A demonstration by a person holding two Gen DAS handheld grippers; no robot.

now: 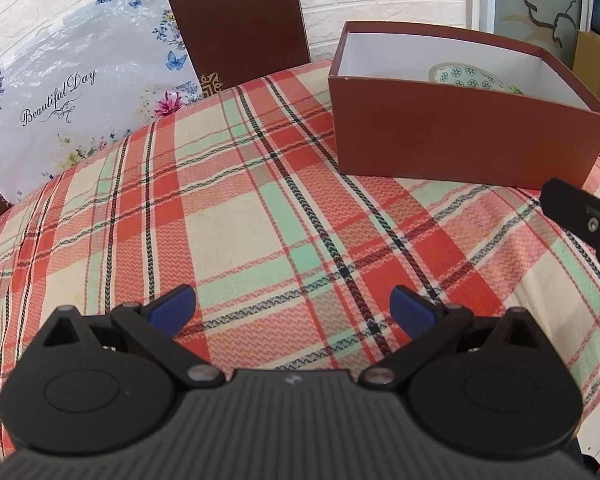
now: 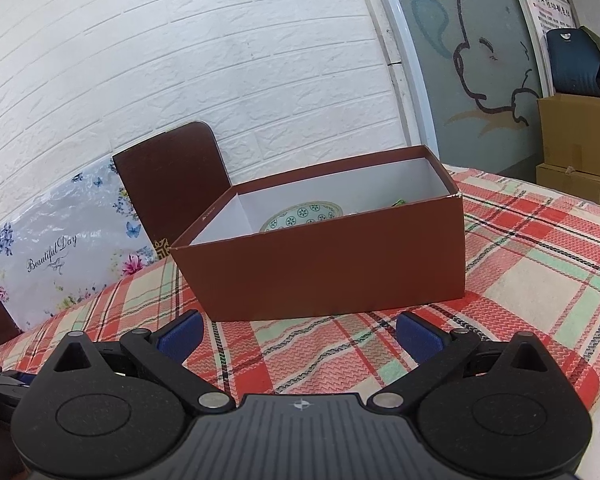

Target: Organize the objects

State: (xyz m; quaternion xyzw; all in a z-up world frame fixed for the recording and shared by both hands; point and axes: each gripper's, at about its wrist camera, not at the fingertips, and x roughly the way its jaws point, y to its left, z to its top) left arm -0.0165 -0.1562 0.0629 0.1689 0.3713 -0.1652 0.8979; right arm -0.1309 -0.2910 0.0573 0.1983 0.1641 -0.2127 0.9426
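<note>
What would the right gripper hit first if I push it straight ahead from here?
Most likely the near wall of the brown box, straight ahead of the open right gripper; only bare plaid tablecloth lies between, though depth is uncertain.

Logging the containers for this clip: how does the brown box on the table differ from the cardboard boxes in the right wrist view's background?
The brown box is dark reddish brown with a white inside; the cardboard boxes are plain tan. The brown box sits open on the plaid tablecloth with a patterned bowl inside; the cardboard boxes are stacked beyond the table, and their contents cannot be seen. Both are rectangular.
</note>
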